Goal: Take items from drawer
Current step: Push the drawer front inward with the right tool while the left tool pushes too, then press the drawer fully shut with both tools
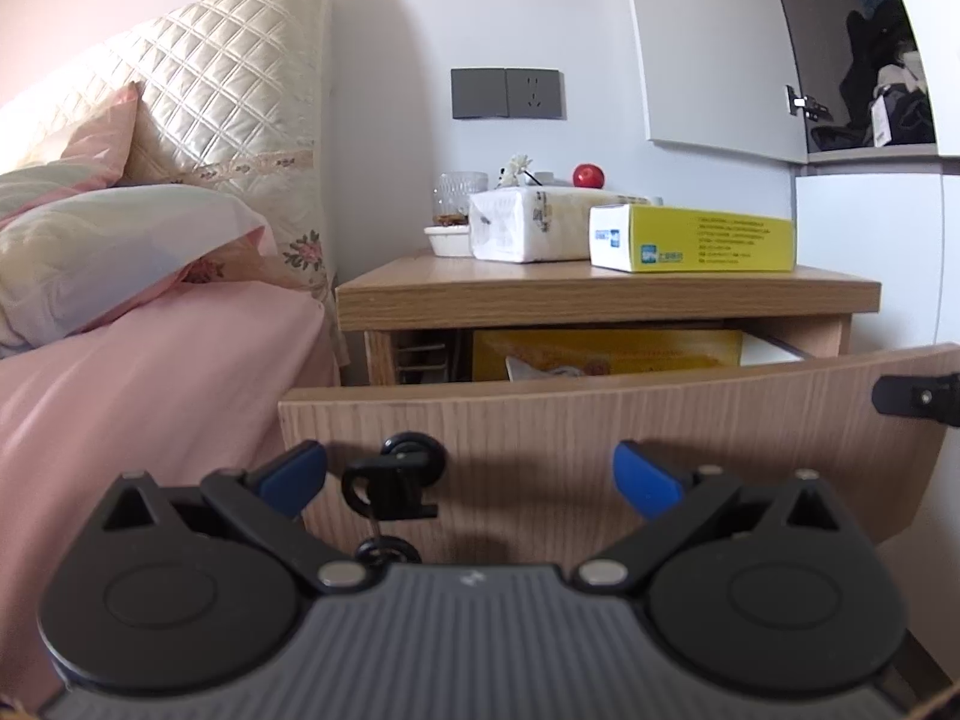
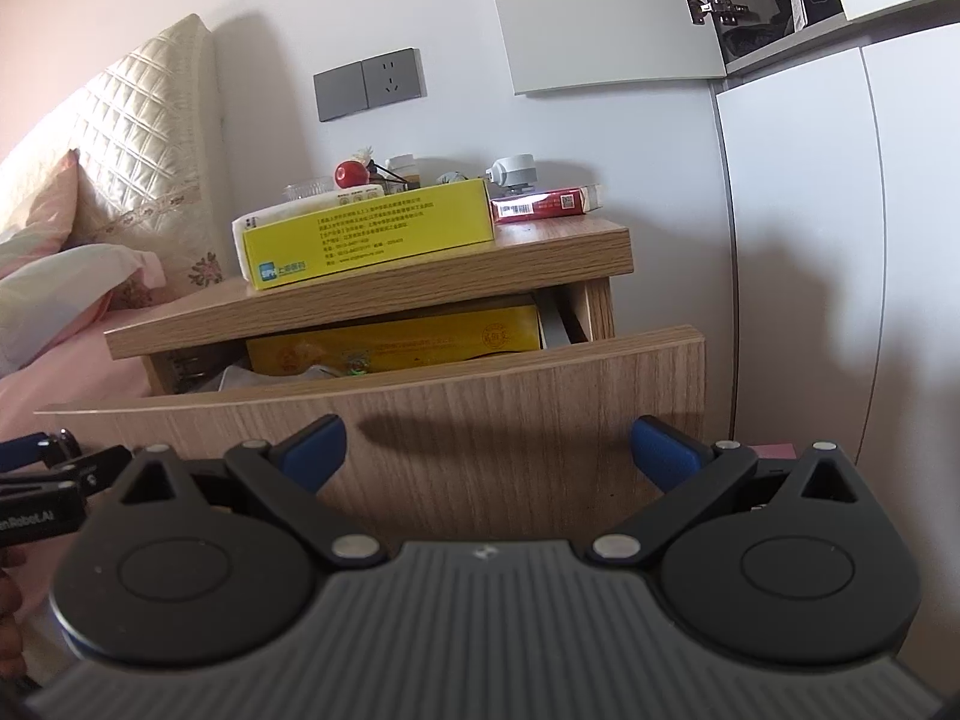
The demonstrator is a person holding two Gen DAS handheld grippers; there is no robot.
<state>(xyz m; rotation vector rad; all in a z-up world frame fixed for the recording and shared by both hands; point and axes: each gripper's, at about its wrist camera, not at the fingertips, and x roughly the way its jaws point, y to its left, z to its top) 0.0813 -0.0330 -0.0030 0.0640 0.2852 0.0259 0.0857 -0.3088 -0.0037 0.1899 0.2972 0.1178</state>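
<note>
Wood-grain laminate fills both views: the light oak drawer front (image 1: 600,450) of the bedside cabinet stands pulled out, and inside it a flat yellow-orange carton (image 1: 606,351) lies against the back, with crumpled pale wrapping just in front of it. Left gripper (image 1: 471,477) hovers close before the drawer front, its blue-tipped fingers (image 1: 294,477) spread wide and holding nothing; a small black key fitting (image 1: 399,480) on the panel sits just right of the left-hand fingertip. Right gripper (image 2: 489,450) hangs before the same panel further to the right, also wide open and empty. Up on the cabinet's oak worktop (image 2: 372,300) rest a yellow cardboard box with blue logo (image 2: 372,234), a white tissue pack (image 1: 528,231), a red cigarette packet (image 2: 543,204) and a small red round ornament (image 1: 588,176). Pink bed sheet (image 1: 150,372) lies to the left.
</note>
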